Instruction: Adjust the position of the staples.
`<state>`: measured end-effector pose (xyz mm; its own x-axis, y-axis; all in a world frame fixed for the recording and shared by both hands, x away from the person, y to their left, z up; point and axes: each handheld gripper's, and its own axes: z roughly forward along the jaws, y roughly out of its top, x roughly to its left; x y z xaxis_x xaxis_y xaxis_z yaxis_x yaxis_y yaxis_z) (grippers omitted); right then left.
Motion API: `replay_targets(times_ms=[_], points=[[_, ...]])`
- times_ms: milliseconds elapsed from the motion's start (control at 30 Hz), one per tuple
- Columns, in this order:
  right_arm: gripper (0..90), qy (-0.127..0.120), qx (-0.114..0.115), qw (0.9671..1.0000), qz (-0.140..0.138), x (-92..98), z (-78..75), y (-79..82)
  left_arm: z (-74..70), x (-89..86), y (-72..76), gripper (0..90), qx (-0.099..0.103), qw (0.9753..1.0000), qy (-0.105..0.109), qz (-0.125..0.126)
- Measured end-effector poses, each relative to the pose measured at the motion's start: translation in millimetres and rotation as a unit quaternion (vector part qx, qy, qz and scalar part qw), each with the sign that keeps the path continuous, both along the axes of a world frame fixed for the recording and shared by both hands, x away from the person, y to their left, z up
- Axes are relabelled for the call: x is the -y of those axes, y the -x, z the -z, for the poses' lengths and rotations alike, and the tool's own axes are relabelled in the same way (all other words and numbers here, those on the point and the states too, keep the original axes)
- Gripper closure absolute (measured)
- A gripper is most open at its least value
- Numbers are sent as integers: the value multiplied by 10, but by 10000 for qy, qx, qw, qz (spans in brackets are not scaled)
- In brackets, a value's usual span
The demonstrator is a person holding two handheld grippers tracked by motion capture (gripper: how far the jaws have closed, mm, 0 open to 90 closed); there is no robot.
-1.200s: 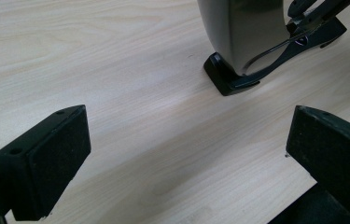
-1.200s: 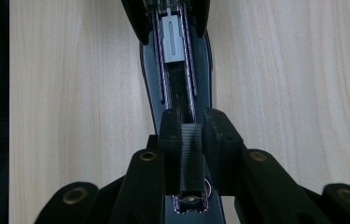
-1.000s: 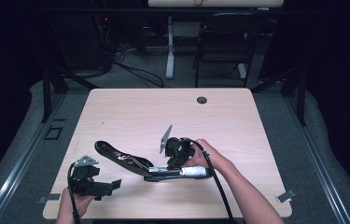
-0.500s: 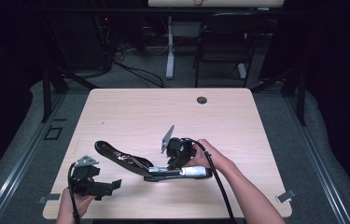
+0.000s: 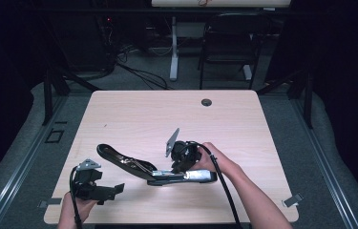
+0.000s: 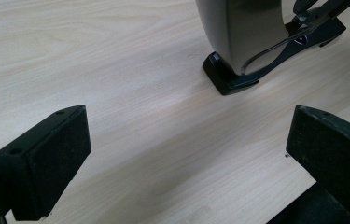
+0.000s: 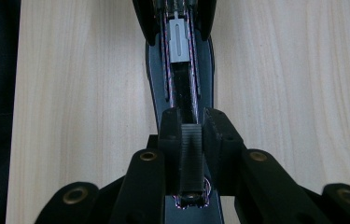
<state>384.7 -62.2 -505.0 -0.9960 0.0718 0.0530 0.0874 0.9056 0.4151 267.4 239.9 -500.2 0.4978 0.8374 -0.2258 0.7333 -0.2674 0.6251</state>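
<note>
Right claw [image 5: 179, 160] remains clamped on the ribbed pusher [image 7: 191, 154] of the opened stapler [image 5: 152, 171]; nothing has shifted. Left claw [image 5: 112, 191], jaws apart, waits on the table [image 5: 243, 119].

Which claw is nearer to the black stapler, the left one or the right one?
Right. The right claw is shut on the black stapler, while the left claw stands open beside its raised end, not touching.
</note>
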Motion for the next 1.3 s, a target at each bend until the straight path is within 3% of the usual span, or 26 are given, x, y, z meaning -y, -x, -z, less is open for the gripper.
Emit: replay_targets(times_ms=[500, 767, 1300], points=[[777, -122, -4, 9999, 5, 57, 11, 8, 1, 3, 1, 1, -14, 10000, -12, 7], [778, -68, 67, 9999, -98, 53, 4, 13, -2, 1, -1, 1, -42, 10000, -23, 32], [779, -257, 130, 9995, -116, 113, 21, 32, 4, 10, -2, 1, -30, 10000, -36, 26]])
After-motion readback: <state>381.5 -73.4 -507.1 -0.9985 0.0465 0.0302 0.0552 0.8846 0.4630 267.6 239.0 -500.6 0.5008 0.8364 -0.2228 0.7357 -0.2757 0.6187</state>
